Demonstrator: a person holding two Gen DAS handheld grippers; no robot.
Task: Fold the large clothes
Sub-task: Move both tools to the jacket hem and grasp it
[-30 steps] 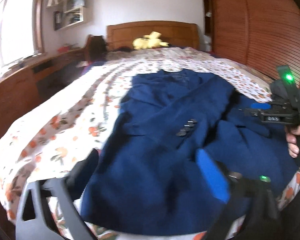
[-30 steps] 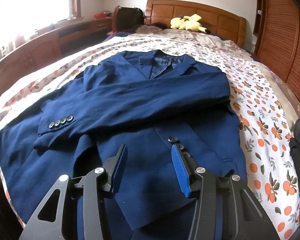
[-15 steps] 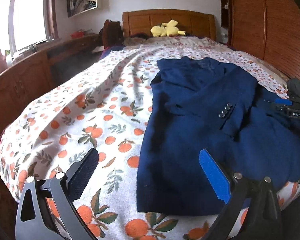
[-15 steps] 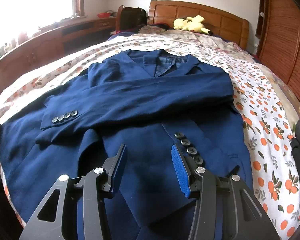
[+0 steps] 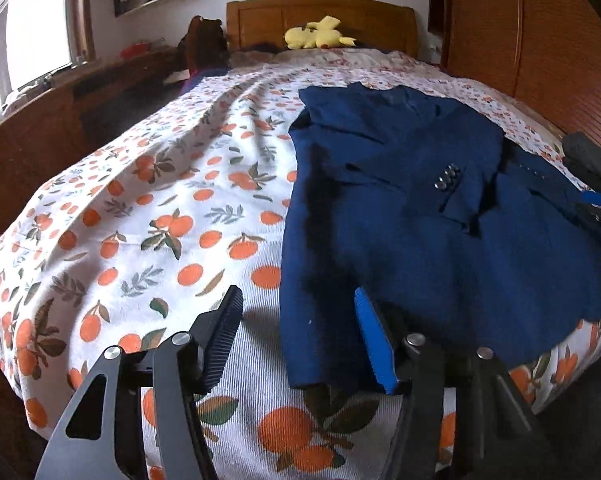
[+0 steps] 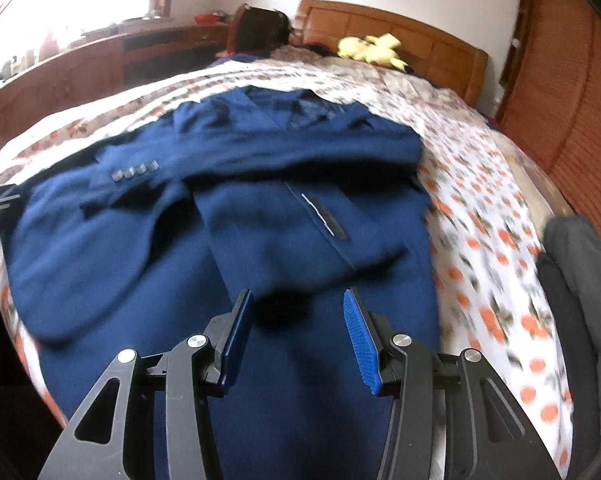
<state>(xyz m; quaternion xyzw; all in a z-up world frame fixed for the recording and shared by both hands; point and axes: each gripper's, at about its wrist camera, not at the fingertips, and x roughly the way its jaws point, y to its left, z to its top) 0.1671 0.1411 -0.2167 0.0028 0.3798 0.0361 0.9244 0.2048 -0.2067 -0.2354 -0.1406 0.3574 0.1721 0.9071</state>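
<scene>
Since a second ago: our left gripper [image 5: 296,332] has slid to the jacket's near left corner, and its jaws are closing with the hem corner between them, not yet pinched; our right gripper [image 6: 296,336] has shifted right along the hem.
Task's thing: the navy blue wool suit jacket [image 5: 420,216] lies face up on the white bedspread printed with oranges [image 5: 160,216], collar far, hem near, both sleeves crossed over the chest.
Right claw: partly open, hovering over the near hem, gripping nothing that we can see.
Step in hand: we judge it is taking both hem corners to fold the bottom up toward the collar.
Doing it well: we should bite only jacket cloth, not the bedspread beneath, take matching corners, and lift evenly so the crossed sleeves stay put.
Around: yellow plush toy [image 5: 318,34] by the wooden headboard [image 5: 320,12], well clear; dark grey garment [image 6: 572,280] at the right edge.
In the way: nothing on the jacket itself; the bed's near edge leaves little cloth to spare.
</scene>
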